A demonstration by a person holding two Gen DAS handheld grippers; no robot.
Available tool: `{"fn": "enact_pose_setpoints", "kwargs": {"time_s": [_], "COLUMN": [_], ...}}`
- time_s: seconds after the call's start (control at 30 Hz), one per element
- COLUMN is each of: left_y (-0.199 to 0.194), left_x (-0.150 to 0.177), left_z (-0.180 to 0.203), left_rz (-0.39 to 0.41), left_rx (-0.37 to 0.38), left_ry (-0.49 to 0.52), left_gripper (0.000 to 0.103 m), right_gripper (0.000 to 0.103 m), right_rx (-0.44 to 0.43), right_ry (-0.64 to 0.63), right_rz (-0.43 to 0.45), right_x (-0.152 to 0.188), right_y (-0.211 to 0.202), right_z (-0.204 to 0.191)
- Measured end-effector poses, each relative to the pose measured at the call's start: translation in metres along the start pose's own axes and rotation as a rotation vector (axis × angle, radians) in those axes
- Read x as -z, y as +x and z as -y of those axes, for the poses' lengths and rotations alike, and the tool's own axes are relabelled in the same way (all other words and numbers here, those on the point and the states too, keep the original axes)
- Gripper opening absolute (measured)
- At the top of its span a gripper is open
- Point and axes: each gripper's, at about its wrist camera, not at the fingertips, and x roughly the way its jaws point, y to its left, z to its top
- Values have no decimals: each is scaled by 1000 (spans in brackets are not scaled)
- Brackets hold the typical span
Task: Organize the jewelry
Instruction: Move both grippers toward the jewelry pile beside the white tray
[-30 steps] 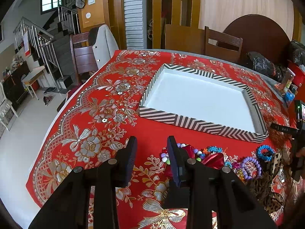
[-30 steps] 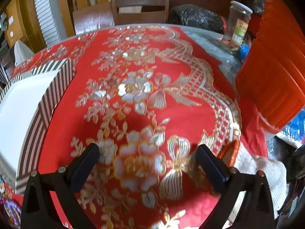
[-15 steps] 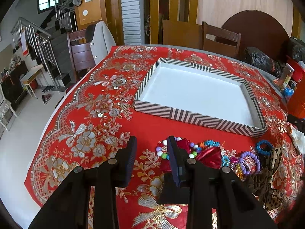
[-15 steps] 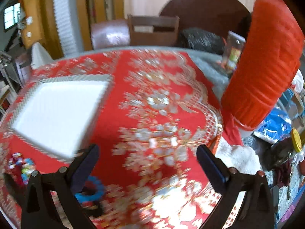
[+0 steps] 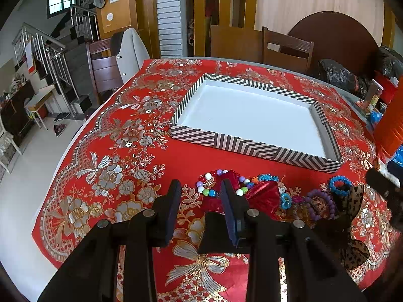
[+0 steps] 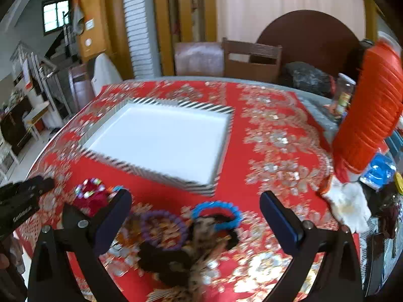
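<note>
A striped tray with a white inside (image 5: 252,148) sits on the red tablecloth; it also shows in the right wrist view (image 6: 216,166). In front of it lies a heap of jewelry: a multicolour bead bracelet (image 5: 209,191), red bows (image 5: 264,196), a purple bracelet (image 5: 320,203) (image 6: 163,229), a blue bracelet (image 5: 338,182) (image 6: 216,211) and leopard-print bows (image 5: 352,201) (image 6: 201,236). My left gripper (image 5: 201,198) is partly open and empty, just short of the heap's left end. My right gripper (image 6: 196,214) is wide open and empty above the blue and purple bracelets.
A stack of orange stools (image 6: 370,120) stands at the table's right edge, with a jar (image 6: 342,95), a white cloth (image 6: 350,206) and black bags (image 5: 340,75) near it. Chairs (image 5: 287,47) stand behind the table. Stairs (image 5: 50,50) are far left.
My right gripper has swung left from the table's right side toward the jewelry heap. My left gripper has pulled back slightly, so the tray and heap sit farther off.
</note>
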Motion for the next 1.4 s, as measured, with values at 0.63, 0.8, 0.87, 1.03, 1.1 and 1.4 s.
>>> {"fn": "enact_pose_setpoints", "kwargs": {"time_s": [0.63,0.8,0.87,1.03,1.1,1.4], "left_y": [-8,-9,-9,-8,-9,-6], "left_x": [6,6,7,7,7,9], "left_z": [5,7,8,8,8,7], "left_rz": [8,8,8,6,7,0], "left_rx": [9,17,19,19,19,12], "left_ry": [-1,-1,1,4,2,1], "left_gripper": [42,42,42,42,42,42], "right_gripper": [103,103,103,103,103,103], "right_rx": [-41,-43,-47,-46,-47,-42], "right_ry": [-55,-60,-58,-55,-51,-53], "right_rz": [-24,-27,-30,-36,-39,-38], "right_x": [8,8,8,8,8,8], "right_y": [-6,-6,-6,-5,-5,-4], "right_z": [-26,-27,-27,-26,-25,-25]}}
